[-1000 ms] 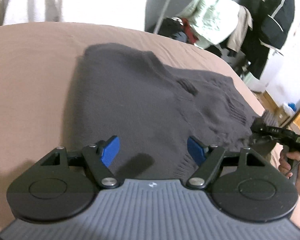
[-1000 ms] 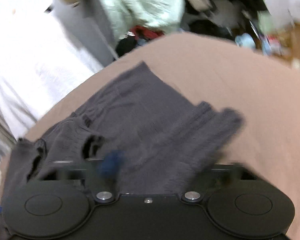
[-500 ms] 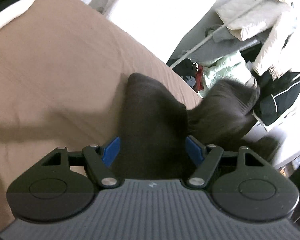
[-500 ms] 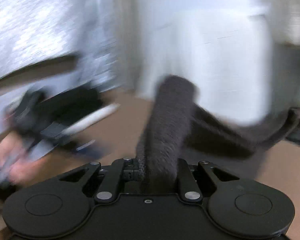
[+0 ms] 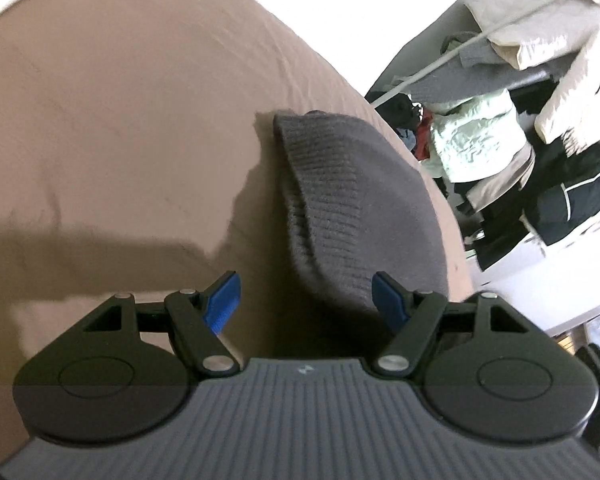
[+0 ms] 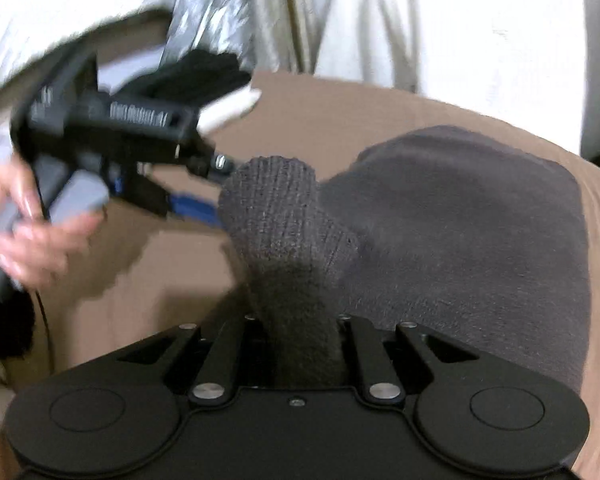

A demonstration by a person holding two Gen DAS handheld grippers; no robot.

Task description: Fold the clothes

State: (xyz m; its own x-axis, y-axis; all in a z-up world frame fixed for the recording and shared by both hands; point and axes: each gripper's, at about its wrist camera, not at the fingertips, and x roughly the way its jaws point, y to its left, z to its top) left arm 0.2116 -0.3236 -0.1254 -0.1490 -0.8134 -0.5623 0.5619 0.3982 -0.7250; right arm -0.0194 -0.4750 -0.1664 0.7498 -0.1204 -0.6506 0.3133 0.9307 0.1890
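A dark grey knit sweater [image 5: 340, 200] lies on the brown bed sheet [image 5: 120, 140]. My left gripper [image 5: 304, 300] is open, its blue pads [image 5: 220, 304] standing on either side of a ribbed fold of the sweater without pinching it. My right gripper [image 6: 300, 320] is shut on a bunched part of the sweater [image 6: 284, 232], which rises out of the jaws and hides the fingertips. The sweater's flat body [image 6: 460, 220] spreads to the right. In the right wrist view the left gripper [image 6: 196, 196] shows at left, held by a hand [image 6: 32, 232].
A clothes rack with jackets and a pale green garment [image 5: 480, 140] stands past the bed's right edge. White curtains [image 6: 420, 20] hang behind the bed. A black and white item [image 6: 220, 92] lies at the far side. Bare sheet extends to the left of the sweater.
My right gripper has shut on part of the sweater, lifted it and carried it across over the body. My left gripper stayed open and tilted; the sweater now looks narrower.
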